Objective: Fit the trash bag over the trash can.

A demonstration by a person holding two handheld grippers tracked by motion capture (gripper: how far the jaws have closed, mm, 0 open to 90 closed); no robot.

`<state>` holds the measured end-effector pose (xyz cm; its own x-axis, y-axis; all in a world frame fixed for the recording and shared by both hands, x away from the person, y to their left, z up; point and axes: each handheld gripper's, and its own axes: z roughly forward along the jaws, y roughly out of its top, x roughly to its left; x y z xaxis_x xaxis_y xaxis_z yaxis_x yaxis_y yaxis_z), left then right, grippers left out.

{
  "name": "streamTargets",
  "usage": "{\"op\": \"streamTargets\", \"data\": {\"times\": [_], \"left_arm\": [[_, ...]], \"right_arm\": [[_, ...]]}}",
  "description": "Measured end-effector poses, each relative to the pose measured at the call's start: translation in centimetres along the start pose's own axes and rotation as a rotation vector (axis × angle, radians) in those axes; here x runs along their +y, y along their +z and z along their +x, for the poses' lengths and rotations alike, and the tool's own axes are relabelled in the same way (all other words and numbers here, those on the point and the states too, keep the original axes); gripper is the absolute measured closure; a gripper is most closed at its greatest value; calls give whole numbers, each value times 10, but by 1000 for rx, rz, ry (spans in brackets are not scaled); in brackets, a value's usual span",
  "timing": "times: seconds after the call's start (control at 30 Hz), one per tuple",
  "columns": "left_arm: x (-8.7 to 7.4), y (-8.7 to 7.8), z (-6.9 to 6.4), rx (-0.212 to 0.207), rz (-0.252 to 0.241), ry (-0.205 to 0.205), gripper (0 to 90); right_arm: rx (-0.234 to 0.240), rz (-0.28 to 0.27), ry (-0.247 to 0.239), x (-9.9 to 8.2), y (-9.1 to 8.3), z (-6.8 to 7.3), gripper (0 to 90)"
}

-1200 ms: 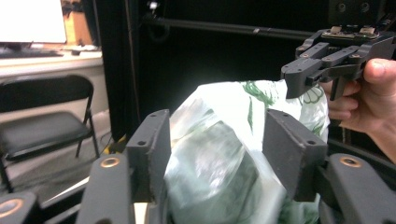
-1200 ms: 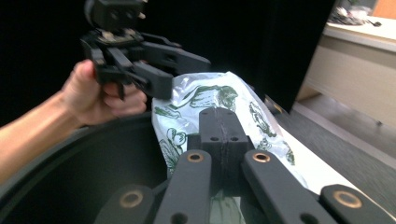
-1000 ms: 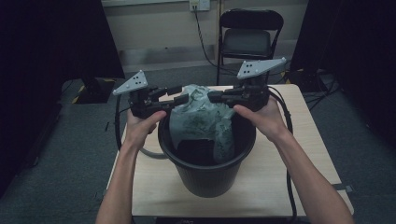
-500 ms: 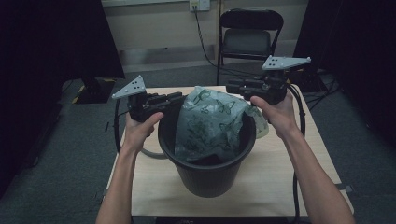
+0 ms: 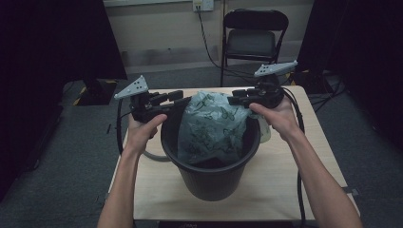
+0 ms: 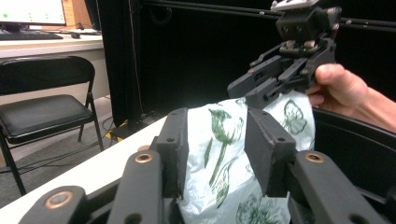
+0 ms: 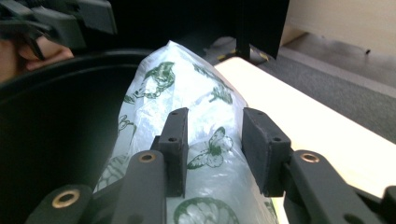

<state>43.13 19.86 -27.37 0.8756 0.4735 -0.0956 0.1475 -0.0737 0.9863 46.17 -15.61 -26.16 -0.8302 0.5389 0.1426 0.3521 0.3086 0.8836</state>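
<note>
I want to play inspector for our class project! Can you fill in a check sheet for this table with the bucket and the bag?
Surface: pale wooden table, bare around the bucket.
Job's things: black bucket stands mid-table; a see-through bag with green butterfly and flower prints sticks up out of it, its right edge draped over the rim.
Clutter: nothing seen.
Grippers: left gripper and right gripper each have the bag between their jaws, with gaps at the pads; both sets of jaws have just been opening.
Cables: a black cable trails from the right gripper; another loops at the table's left edge.
Surroundings: black folding chair, wall socket, dark curtains, grey carpet.
</note>
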Motion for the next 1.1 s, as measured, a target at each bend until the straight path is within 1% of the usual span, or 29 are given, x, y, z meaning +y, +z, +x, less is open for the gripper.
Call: {"op": "streamTargets", "data": {"times": [0.03,0.07,0.1,0.13,0.17,0.23,0.27,0.3,0.33,0.37,0.4,0.5,0.53,0.57,0.6,0.63,0.67,0.7,0.73,0.77,0.8,0.83,0.87,0.9,0.97,1.0,1.03,1.07,1.1], "left_arm": [[0,0,0,2,-1,-2,575],[1,0,0,4,0,-1,557],[1,1,0,8,2,1,544],[2,1,-1,13,7,1,530],[3,1,-1,19,5,5,513],[7,1,-2,22,-7,4,487],[9,2,-3,20,-9,11,486],[9,2,-3,20,-9,11,475],[13,5,-6,19,-16,16,452],[13,5,-6,19,-16,16,440],[18,8,-8,10,-16,33,418],[24,12,-13,-7,-16,54,364],[24,12,-13,-7,-16,54,353],[27,12,-16,3,-12,82,339],[30,13,-17,-10,-4,87,328],[31,12,-16,-38,-15,82,326],[32,11,-16,-56,-22,76,327],[33,11,-15,-61,-18,85,342],[33,11,-15,-70,-4,95,397],[33,11,-15,-92,8,107,497],[33,11,-15,-92,8,107,594],[31,9,-17,-109,11,130,720],[31,9,-17,-109,11,130,815],[29,7,-18,-118,9,143,891],[26,5,-18,-122,16,148,900],[24,4,-18,-122,20,147,900],[24,4,-18,-122,20,147,900],[19,2,-18,-120,21,140,900],[19,2,-18,-120,21,140,900]], "right_arm": [[-14,-11,-3,0,0,0,708],[-38,-17,-16,0,-2,1,752],[-48,-30,-19,1,-2,1,790],[-56,-45,-22,1,-4,1,855],[-45,-56,-30,2,-5,2,891],[-38,-69,-36,5,-7,4,900],[-33,-74,-40,7,-8,6,900],[-24,-84,-43,9,-8,9,900],[-12,-97,-46,12,-9,12,900],[-12,-97,-46,12,-9,12,900],[17,-120,-65,21,-11,23,900],[43,-141,-104,33,-12,39,900],[43,-141,-104,33,-12,39,900],[75,-159,-127,43,-12,51,900],[83,-161,-135,46,-11,55,900],[95,-166,-141,49,-10,59,900],[110,-170,-144,52,-9,63,900],[113,-174,-150,55,-8,66,900],[114,-180,-157,57,-7,69,900],[123,-184,-159,59,-5,71,900],[126,-186,-162,60,-4,73,900],[131,-183,-165,60,-3,74,900],[131,-183,-165,60,-3,74,900],[128,-178,-169,58,-3,74,851],[107,-182,-160,55,-5,71,735],[99,-190,-147,53,-7,67,714],[99,-190,-147,53,-7,67,714],[102,-217,-110,48,-14,57,713],[103,-227,-99,46,-17,53,721]]}}
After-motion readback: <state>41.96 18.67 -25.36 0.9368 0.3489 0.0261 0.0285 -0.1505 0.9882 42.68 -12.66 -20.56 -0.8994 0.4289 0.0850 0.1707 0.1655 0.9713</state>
